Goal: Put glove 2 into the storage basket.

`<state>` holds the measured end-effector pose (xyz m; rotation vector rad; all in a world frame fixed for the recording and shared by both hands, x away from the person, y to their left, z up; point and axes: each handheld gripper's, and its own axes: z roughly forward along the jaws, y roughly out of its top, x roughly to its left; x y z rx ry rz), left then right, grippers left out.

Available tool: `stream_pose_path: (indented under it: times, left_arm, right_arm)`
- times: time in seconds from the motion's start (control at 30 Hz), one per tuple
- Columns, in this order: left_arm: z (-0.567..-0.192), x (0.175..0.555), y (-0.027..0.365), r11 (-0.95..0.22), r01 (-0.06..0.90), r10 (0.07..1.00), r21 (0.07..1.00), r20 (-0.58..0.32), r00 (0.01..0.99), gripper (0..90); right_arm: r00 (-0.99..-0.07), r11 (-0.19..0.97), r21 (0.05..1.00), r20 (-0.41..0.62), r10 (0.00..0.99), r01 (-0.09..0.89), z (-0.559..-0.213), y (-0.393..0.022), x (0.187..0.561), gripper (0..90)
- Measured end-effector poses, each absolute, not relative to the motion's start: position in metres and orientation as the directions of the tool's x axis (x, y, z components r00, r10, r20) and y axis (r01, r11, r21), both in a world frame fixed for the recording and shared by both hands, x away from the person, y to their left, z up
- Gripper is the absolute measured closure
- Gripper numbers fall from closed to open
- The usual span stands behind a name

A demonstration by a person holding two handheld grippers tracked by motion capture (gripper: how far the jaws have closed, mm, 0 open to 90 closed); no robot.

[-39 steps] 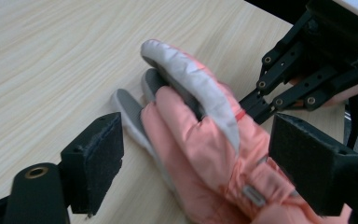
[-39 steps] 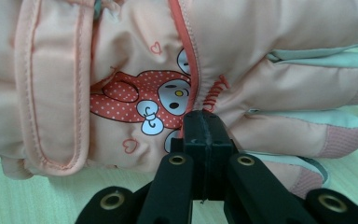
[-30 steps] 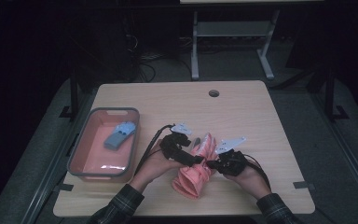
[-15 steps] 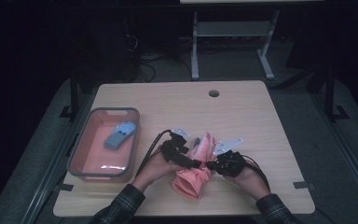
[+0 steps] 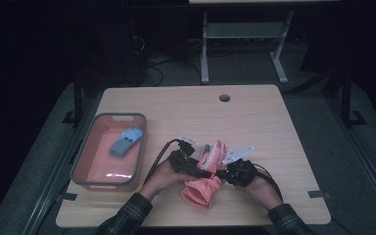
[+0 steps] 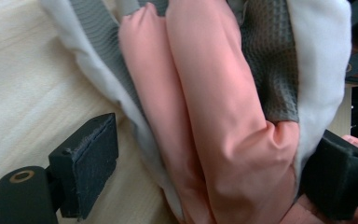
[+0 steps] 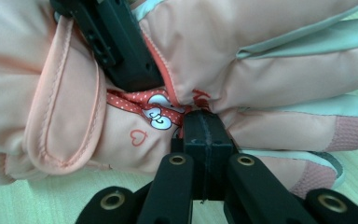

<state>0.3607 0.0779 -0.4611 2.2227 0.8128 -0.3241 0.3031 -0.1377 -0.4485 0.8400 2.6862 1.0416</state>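
1. Dark room, pale wooden table [image 5: 284, 127]; a pink tray [image 5: 85, 161] holding a blue-grey item [image 5: 126, 141] sits at 9 o'clock from the hands.
2. A pink ski glove [image 5: 205, 183] lies near the table's front edge, long axis running from cuff at 6 o'clock to fingertips at 12.
3. Right gripper [image 7: 204, 135] has its jaws pressed together, pinching a fold of the glove by the dotted bow trim.
4. Left gripper [image 6: 214, 172] stands wide, straddling the glove's fingers; its left pad [image 6: 91, 161] is clear of the fabric, and the right jaw lies against it.
5. Both hands are at the glove: left at its 9 o'clock, right at 3.
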Motion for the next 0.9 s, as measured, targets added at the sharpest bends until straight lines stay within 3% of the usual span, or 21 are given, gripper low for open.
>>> stream_pose_path:
  times: [0.3, 0.5, 0.6, 0.8, 0.9]
  left_arm:
    - [-0.462, 0.363, 0.075, -0.552, 0.652, 0.407, 0.52, -0.515, 0.755, 31.1]
    - [-0.459, 0.363, 0.077, -0.568, 0.633, 0.4, 0.525, -0.496, 0.771, 50.1]
    - [-0.457, 0.362, 0.078, -0.562, 0.63, 0.401, 0.536, -0.489, 0.774, 54.4]
    - [-0.454, 0.363, 0.082, -0.554, 0.634, 0.393, 0.54, -0.501, 0.771, 57.8]
    - [-0.45, 0.362, 0.083, -0.552, 0.633, 0.396, 0.543, -0.497, 0.772, 58.8]
  right_arm:
    - [-0.837, 0.612, 0.654, 0.058, 0.544, 0.444, -0.45, -0.136, 0.303, 90.0]
    - [-0.836, 0.604, 0.659, 0.069, 0.545, 0.448, -0.451, -0.137, 0.305, 90.0]
    - [-0.832, 0.591, 0.663, 0.088, 0.548, 0.459, -0.448, -0.142, 0.304, 89.9]
    - [-0.818, 0.539, 0.705, 0.102, 0.566, 0.461, -0.437, -0.164, 0.295, 73.6]
    - [-0.793, 0.507, 0.723, 0.094, 0.602, 0.47, -0.438, -0.182, 0.291, 59.0]
